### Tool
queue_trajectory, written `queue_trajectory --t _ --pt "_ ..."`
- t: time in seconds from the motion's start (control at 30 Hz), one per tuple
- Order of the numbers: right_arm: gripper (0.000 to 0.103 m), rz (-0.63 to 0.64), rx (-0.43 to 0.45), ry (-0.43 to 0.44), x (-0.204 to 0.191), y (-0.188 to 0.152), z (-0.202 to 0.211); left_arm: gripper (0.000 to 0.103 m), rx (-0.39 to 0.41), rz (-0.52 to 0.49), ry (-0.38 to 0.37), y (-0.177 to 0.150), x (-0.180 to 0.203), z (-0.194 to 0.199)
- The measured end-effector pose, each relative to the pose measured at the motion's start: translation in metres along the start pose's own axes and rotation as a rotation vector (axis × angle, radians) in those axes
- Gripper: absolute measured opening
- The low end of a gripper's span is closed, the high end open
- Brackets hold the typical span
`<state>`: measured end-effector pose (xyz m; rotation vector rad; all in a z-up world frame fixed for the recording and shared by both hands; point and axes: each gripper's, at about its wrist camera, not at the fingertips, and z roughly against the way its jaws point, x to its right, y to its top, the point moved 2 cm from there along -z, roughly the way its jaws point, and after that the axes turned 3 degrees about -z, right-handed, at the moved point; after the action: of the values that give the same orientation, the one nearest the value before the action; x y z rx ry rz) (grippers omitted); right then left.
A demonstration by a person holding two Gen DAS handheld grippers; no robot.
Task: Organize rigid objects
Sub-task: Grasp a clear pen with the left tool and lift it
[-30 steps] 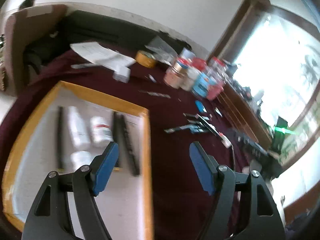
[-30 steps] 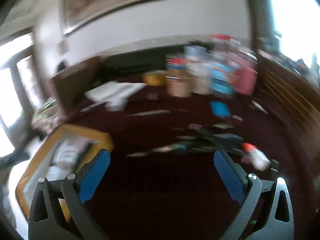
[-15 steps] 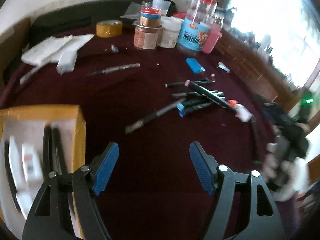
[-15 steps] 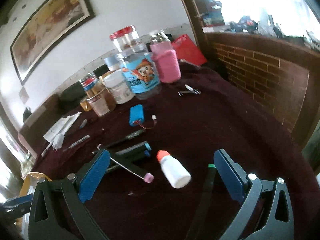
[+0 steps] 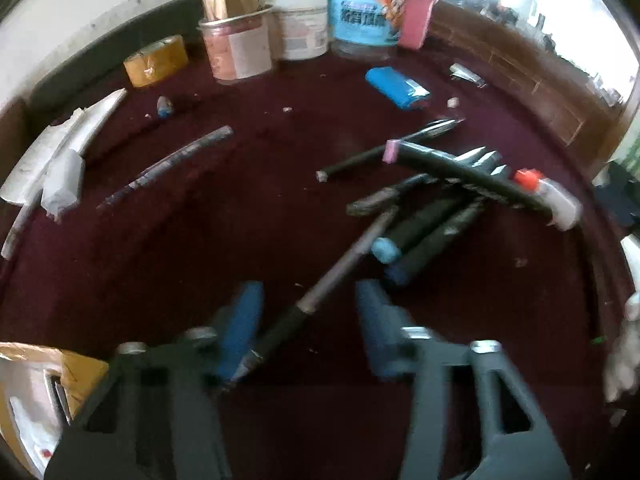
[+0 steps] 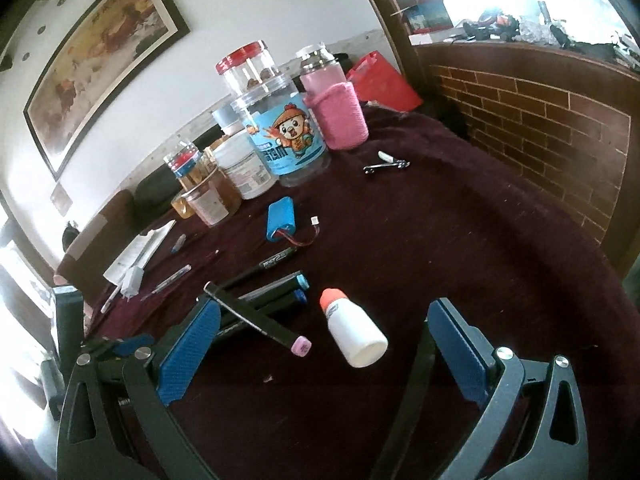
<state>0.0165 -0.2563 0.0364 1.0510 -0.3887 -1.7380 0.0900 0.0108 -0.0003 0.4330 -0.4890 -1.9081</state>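
Observation:
A pile of dark markers and pens (image 5: 432, 208) lies on the maroon tablecloth (image 5: 160, 248). My left gripper (image 5: 308, 324) is open, its blue pads on either side of the near end of a grey pen with a black grip (image 5: 320, 292). In the right wrist view my right gripper (image 6: 320, 344) is open just above the cloth. A small white bottle with an orange cap (image 6: 352, 332) lies between its pads. A black marker with a pink end (image 6: 260, 322) lies by its left pad. The yellow-edged tray (image 5: 48, 376) shows at the lower left.
Jars and tubs (image 6: 276, 136) stand at the back, with a pink-sleeved bottle (image 6: 336, 112). A blue battery pack (image 6: 280, 220), nail clippers (image 6: 386, 165), a tape roll (image 5: 156, 62), papers (image 5: 60, 160) and a loose pen (image 5: 168, 164) lie on the cloth. A brick ledge (image 6: 540, 120) borders the right.
My left gripper has swung from over the tray to the pen pile and come down around the grey pen, its pads now closer together. My right gripper has dropped toward the white bottle.

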Motion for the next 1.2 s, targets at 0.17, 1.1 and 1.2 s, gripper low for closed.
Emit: queue_trajectory --t 0.17,1.1,1.2 --pt "0.102 0.009 -0.016 -0.023 0.0 -0.002 -0.005 0.012 0.007 -0.047 0.015 -0.019 0.008 0.016" --pt "0.102 -0.044 -0.053 -0.058 0.015 -0.005 -0.013 0.011 0.032 0.018 -0.02 -0.083 0.031 0.052" --pt "0.102 -0.074 -0.075 -0.051 0.02 -0.006 -0.017 0.007 0.058 0.021 -0.056 -0.097 0.034 0.063"
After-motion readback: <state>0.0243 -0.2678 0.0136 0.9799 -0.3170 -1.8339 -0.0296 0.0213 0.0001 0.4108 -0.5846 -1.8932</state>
